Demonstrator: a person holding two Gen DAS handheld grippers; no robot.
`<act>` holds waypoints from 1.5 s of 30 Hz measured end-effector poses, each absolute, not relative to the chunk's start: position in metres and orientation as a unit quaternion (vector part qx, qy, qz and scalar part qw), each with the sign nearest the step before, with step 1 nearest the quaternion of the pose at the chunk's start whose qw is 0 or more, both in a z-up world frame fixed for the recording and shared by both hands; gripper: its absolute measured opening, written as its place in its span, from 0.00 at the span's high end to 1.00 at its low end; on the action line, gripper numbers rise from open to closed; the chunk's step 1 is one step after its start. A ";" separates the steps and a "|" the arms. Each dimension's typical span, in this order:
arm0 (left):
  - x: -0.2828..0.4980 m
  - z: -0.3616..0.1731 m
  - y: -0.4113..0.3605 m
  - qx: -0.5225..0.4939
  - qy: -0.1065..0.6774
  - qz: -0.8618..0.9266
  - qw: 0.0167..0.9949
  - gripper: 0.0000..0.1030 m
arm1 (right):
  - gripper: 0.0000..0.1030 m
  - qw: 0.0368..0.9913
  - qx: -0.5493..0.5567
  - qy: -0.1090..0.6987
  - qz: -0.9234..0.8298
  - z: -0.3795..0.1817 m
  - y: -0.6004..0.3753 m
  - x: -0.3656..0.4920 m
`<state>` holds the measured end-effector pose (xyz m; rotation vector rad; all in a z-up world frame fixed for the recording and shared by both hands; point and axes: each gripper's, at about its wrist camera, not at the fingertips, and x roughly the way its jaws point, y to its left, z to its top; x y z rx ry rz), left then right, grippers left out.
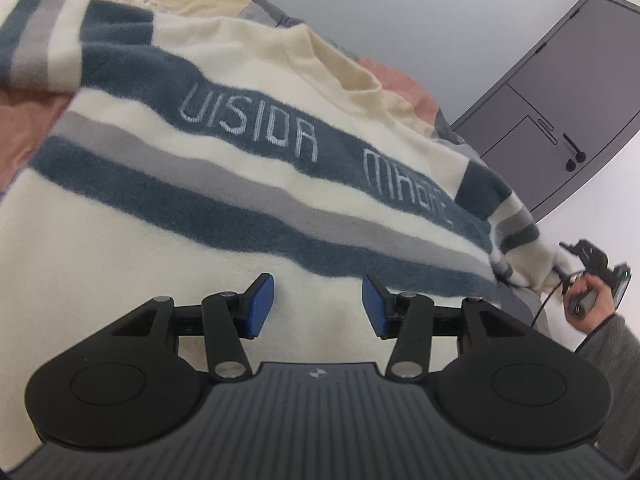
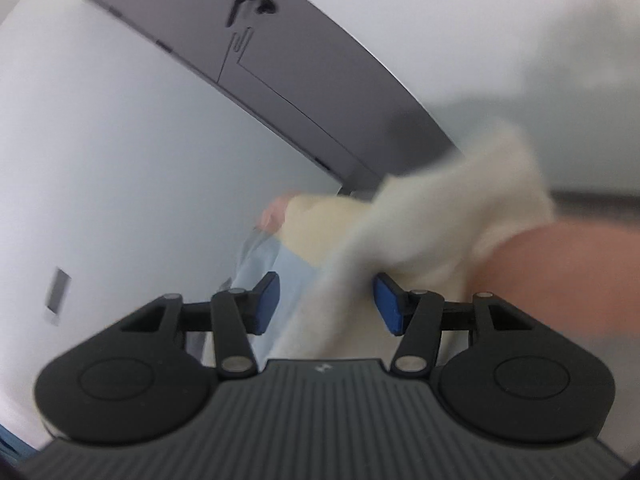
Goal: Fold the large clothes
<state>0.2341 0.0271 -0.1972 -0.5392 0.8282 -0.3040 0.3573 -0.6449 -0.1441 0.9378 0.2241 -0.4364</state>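
Note:
A cream sweater (image 1: 240,184) with dark blue and grey stripes and lettering lies spread flat on the bed. My left gripper (image 1: 318,306) hovers open over its plain cream lower part, with nothing between the blue pads (image 1: 262,304). At the right edge a hand (image 1: 588,304) holds my right gripper (image 1: 560,272) at the end of the striped sleeve (image 1: 516,232). In the blurred right wrist view, the cream sleeve end (image 2: 432,232) drapes across my right gripper (image 2: 326,306). Its jaws stand apart; the cloth lies against the right pad (image 2: 388,304) and clear of the left one.
The sweater rests on a patchwork bedspread (image 1: 24,128) of pink, beige and grey. A dark grey door (image 1: 560,112) stands in the white wall beyond the bed's right side, also in the right wrist view as the door (image 2: 280,80). A grey sleeve (image 1: 616,344) covers the person's arm.

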 end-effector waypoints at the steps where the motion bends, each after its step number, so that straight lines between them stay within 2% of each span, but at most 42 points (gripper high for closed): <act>1: 0.237 -0.199 0.027 -0.257 0.399 -0.144 0.868 0.47 | 0.46 0.869 0.435 0.111 -0.209 -0.141 -0.647 0.368; 8: 0.248 -0.200 0.034 -0.266 0.398 -0.133 0.868 0.47 | 0.47 0.900 0.338 0.142 -0.236 -0.151 -0.649 0.426; 16: 0.260 -0.206 0.038 -0.271 0.408 -0.110 0.865 0.47 | 0.47 0.917 0.271 0.162 -0.243 -0.154 -0.629 0.435; 29: 0.240 -0.206 0.043 -0.286 0.402 -0.098 0.865 0.48 | 0.46 0.939 0.232 0.153 -0.202 -0.098 -0.543 0.342; 40: 0.208 -0.192 0.047 -0.284 0.391 -0.082 0.871 0.48 | 0.46 0.956 0.194 0.200 -0.088 -0.045 -0.411 0.260; 45: 0.187 -0.181 0.041 -0.233 0.395 -0.056 0.887 0.48 | 0.46 0.956 0.183 0.229 -0.012 -0.042 -0.347 0.229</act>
